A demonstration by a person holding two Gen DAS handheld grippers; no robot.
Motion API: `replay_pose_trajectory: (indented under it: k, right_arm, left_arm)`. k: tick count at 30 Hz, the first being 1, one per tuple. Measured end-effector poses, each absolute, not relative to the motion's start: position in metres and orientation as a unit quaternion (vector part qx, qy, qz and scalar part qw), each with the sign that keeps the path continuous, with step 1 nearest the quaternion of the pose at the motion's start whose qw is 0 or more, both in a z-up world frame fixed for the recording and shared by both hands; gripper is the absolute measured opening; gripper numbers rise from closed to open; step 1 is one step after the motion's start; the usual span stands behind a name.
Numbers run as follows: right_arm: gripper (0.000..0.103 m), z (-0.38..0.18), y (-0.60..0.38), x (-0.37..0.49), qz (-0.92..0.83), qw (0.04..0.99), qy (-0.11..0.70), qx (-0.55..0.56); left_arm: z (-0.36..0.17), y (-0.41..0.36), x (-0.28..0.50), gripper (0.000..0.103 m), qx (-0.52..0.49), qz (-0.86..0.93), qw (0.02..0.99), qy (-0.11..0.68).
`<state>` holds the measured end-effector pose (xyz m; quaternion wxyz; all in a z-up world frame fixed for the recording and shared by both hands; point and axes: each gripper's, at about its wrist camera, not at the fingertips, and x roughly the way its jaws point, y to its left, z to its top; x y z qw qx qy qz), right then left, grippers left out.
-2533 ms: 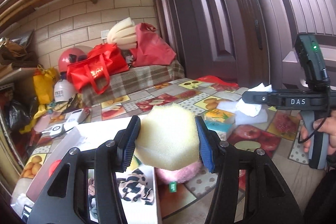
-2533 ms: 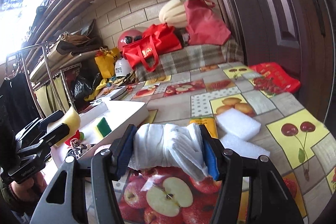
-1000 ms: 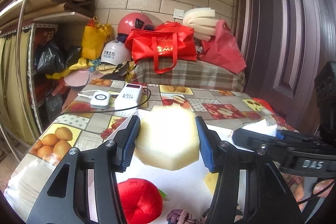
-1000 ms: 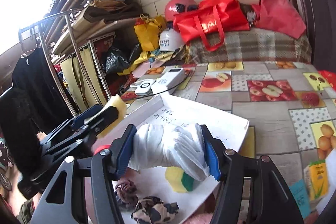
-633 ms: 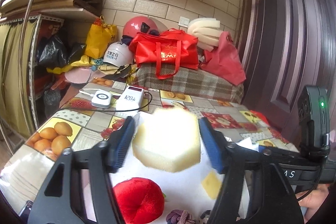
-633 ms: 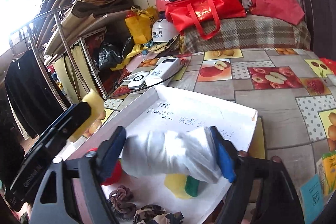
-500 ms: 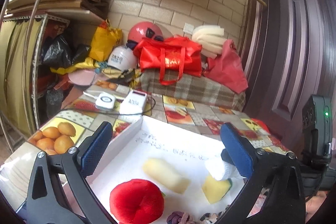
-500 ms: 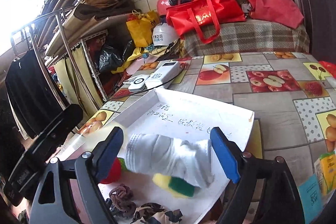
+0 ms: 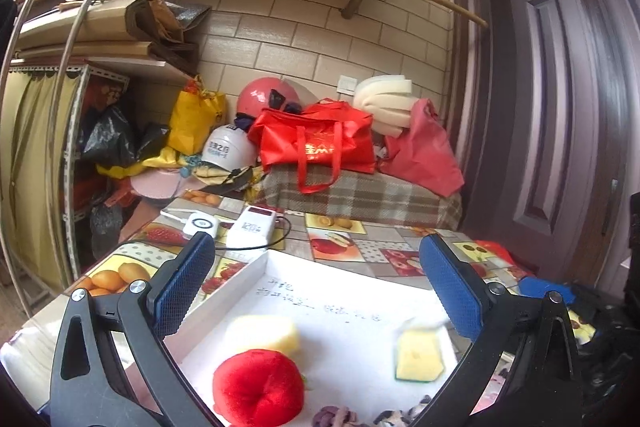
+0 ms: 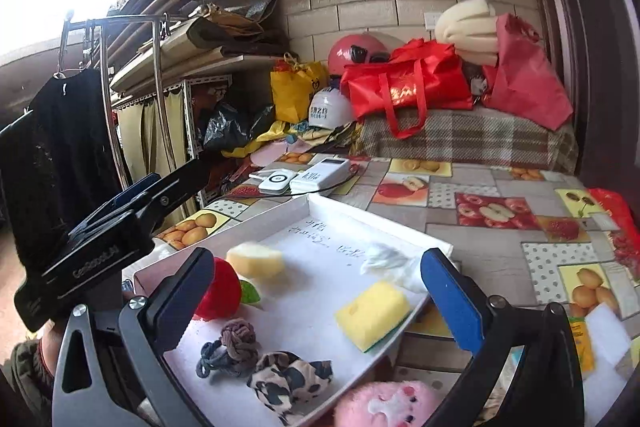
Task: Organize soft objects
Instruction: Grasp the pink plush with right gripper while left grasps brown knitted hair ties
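Observation:
A white tray [image 9: 340, 291] [image 10: 320, 211] lies on the table. In it are a pale yellow foam piece [image 9: 262, 333] [image 10: 256, 261], a red plush [image 9: 258, 389] [image 10: 218, 289], a yellow-green sponge [image 9: 420, 355] [image 10: 372, 313], a white cloth [image 10: 386, 263], a knotted hair tie [image 10: 234, 347] and a spotted scrunchie [image 10: 290, 375]. My left gripper [image 9: 316, 287] is open and empty above the tray's near left side. My right gripper [image 10: 320, 299] is open and empty above the tray's near edge.
A pink plush [image 10: 384, 405] lies just outside the tray's near edge. A power bank [image 9: 252, 227] and white charger [image 9: 200, 225] with cable sit beyond the tray. Bags and helmets [image 9: 320, 139] pile at the back wall. A metal rack [image 10: 156, 99] stands left.
Both grippers opened wide. The foam piece dropped from the left gripper and the white cloth from the right gripper; both now lie in the tray. Both grippers have pulled up slightly.

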<state>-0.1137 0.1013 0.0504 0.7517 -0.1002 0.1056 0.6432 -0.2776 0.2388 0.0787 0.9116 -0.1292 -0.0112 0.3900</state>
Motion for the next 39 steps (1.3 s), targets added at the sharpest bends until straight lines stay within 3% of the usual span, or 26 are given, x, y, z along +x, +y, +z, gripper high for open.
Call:
replay_pose_trajectory:
  k: [6, 13, 28, 29, 31, 39]
  right_arm:
    - [0.103, 0.054, 0.035, -0.094, 0.582, 0.804, 0.041, -0.113]
    - [0.103, 0.019, 0.0, -0.047, 0.581, 0.786, 0.154, -0.146]
    - [0.101, -0.035, 0.099, -0.101, 0.617, 0.689, 0.161, -0.346]
    - [0.097, -0.037, 0.102, -0.103, 0.616, 0.686, 0.16, -0.353]
    - [0.062, -0.039, 0.102, -0.107, 0.621, 0.675, 0.158, -0.365]
    - [0.059, -0.034, 0.031, -0.109, 0.633, 0.665, 0.145, -0.368]
  left_arm:
    - [0.081, 0.219, -0.267, 0.103, -0.107, 0.352, 0.93, -0.01]
    - [0.08, 0.199, -0.267, 0.103, -0.119, 0.311, 0.943, -0.021]
    - [0.067, 0.172, -0.236, 0.103, -0.114, 0.259, 0.958, 0.04]
    - [0.067, 0.172, -0.236, 0.103, -0.115, 0.259, 0.958, 0.042]
    - [0.066, 0.171, -0.235, 0.103, -0.114, 0.257, 0.959, 0.044]
    - [0.067, 0.161, -0.23, 0.103, -0.104, 0.216, 0.969, 0.061]
